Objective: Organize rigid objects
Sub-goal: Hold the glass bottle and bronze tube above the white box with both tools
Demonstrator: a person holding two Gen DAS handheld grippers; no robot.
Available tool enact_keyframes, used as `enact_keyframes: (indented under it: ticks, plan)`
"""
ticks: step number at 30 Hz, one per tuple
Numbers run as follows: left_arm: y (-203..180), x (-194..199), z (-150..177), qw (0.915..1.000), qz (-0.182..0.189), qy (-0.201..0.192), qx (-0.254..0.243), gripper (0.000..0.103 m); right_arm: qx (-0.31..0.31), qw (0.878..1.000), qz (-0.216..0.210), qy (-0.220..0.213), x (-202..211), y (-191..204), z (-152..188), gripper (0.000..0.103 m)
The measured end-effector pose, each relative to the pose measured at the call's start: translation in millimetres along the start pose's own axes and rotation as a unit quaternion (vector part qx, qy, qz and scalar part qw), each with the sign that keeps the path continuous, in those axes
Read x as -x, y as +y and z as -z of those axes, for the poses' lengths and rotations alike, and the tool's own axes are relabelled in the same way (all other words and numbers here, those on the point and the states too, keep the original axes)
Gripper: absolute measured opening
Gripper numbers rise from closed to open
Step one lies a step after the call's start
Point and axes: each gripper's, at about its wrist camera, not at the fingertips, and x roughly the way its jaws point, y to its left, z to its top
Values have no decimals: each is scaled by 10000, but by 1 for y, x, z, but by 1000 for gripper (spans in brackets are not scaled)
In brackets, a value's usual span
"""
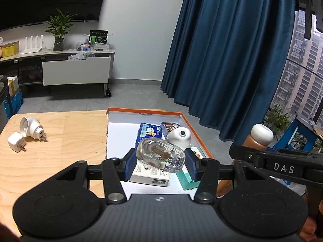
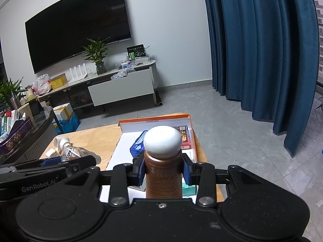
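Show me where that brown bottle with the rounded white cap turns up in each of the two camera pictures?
Left wrist view: the brown bottle with the rounded white cap stands at the right edge, above the other gripper's black arm.
Right wrist view: it fills the centre, upright, clamped in the right gripper.
Shared landmark: the orange-rimmed white tray behind it, on the wooden table.

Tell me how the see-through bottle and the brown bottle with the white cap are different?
The clear bottle is see-through glass; the brown bottle is solid coloured with a round white cap. The clear bottle lies tilted sideways in the left claw; the brown bottle stands upright in the right claw. Both are held above the orange-rimmed box.
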Motion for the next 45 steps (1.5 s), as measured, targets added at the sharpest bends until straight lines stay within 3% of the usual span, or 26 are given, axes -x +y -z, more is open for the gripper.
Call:
enact_keyframes:
  ticks: [45]
  plan:
    - [15,-24,-8,9994,-61,299,138,52,-39,9997,-15,248,-26,0,-4,45]
